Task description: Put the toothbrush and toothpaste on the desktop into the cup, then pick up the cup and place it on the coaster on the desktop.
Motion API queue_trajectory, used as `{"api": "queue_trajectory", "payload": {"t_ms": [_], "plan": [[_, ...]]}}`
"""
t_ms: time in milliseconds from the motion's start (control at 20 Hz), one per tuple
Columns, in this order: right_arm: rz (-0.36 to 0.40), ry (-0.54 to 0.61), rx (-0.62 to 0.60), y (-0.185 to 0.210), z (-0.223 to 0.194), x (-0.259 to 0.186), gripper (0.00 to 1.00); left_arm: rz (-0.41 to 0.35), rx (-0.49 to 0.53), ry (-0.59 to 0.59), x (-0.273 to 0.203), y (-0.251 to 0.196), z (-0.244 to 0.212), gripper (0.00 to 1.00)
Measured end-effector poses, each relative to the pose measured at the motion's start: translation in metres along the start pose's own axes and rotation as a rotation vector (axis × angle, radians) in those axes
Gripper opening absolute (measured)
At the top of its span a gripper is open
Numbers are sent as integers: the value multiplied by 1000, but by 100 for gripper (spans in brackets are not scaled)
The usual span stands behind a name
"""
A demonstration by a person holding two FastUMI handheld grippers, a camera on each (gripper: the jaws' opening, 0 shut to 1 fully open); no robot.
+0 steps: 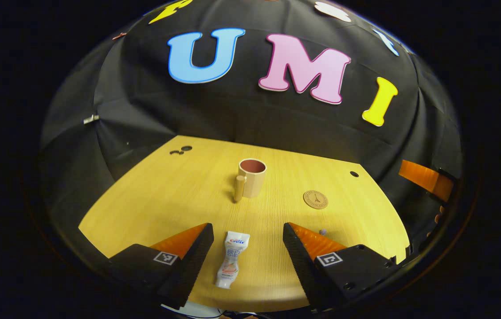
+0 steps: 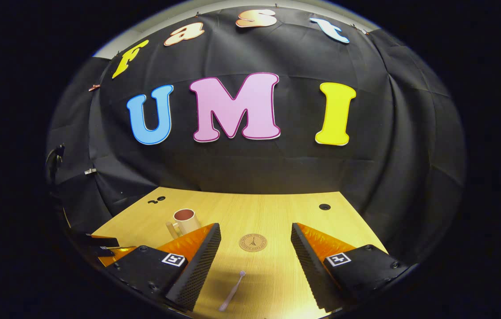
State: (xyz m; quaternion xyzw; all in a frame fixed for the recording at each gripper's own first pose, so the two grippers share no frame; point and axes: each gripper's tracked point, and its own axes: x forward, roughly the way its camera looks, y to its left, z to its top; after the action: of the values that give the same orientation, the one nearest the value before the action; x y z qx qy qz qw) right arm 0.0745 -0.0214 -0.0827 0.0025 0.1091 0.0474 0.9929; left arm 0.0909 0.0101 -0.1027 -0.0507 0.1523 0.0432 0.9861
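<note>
In the left gripper view, the left gripper (image 1: 247, 252) hung released at the bottom of the frame, its jaws spread wide with the toothpaste (image 1: 232, 259) lying flat on the wooden counter (image 1: 153, 204) between them, touching neither finger. The tube lay lengthwise, its flat crimped end toward the upper part of the frame and its cap toward the bottom. Above it, at the frame's centre, the cup (image 1: 250, 177) stood upright, its handle turned to the lower left. The round coaster (image 1: 315, 199) lay flat to the right of the cup, well apart from it. In the right gripper view, the right gripper (image 2: 255, 261) was likewise released, jaws wide, holding nothing. The toothbrush (image 2: 232, 291) lay on the counter between its fingers at the bottom centre, slanting with its head toward the upper right, clear of both fingers. The coaster (image 2: 252, 243) sat just above the toothbrush, and the cup (image 2: 184, 221) stood left of centre, partly behind the left finger.
</note>
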Motion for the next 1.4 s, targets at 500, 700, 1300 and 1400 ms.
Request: {"api": "queue_trajectory", "payload": {"t_ms": [500, 700, 1300, 1400], "plan": [[54, 120, 17, -1, -35, 32, 96, 93, 31, 293, 63, 33, -106, 98], [74, 162, 15, 1, -50, 38, 97, 118, 66, 327, 76, 36, -115, 98], [119, 267, 58, 4, -101, 52, 99, 131, 91, 409, 92, 31, -127, 70], [115, 311, 44, 5, -117, 51, 98, 140, 89, 432, 90, 29, -128, 39]]}}
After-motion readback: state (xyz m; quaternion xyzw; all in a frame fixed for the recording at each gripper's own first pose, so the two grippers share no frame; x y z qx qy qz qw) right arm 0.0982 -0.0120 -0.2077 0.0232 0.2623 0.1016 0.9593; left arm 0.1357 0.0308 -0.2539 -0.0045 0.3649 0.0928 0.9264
